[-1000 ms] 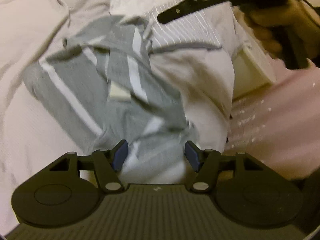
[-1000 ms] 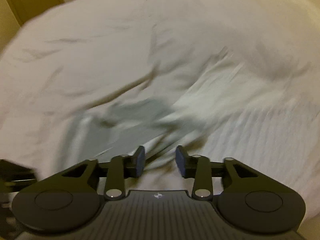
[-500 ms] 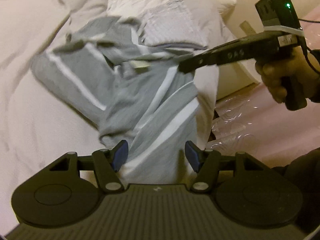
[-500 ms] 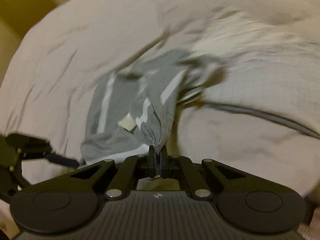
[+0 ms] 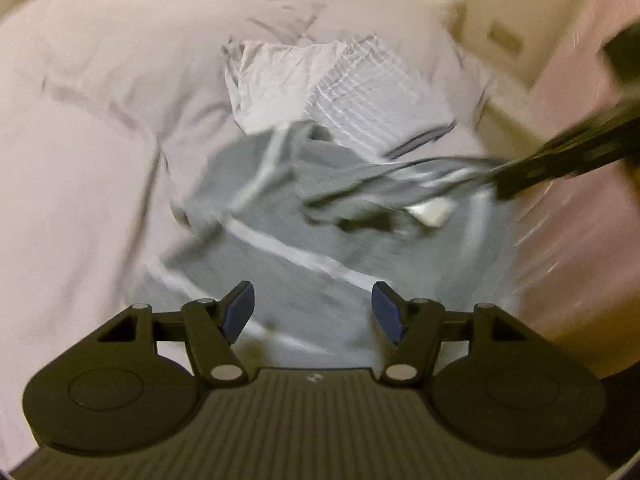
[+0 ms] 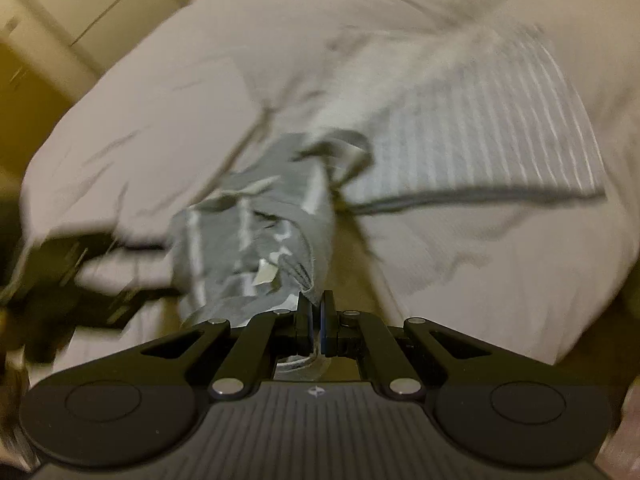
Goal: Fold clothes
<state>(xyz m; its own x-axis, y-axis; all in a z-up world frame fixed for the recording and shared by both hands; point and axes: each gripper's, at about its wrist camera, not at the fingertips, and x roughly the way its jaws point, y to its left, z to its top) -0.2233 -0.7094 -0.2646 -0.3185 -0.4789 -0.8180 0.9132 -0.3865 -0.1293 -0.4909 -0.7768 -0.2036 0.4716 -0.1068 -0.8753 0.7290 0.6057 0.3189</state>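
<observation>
Though blurred, grey garment (image 6: 256,240) between right jaws.

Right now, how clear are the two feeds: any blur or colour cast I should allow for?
Left wrist view: grey striped garment and right gripper are motion-smeared, while the left gripper stays sharp. Right wrist view: bedding is streaked and yellow-tinted; fisheye bends its edges.

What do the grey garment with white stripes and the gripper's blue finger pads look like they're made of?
The grey garment looks like soft matte knit fabric, probably cotton jersey: it bunches and drapes limply from the shut right gripper. Motion blur hides the weave. The blue finger pads on the open left gripper look like smooth, dull rubber or soft plastic; which one is unclear.
</observation>
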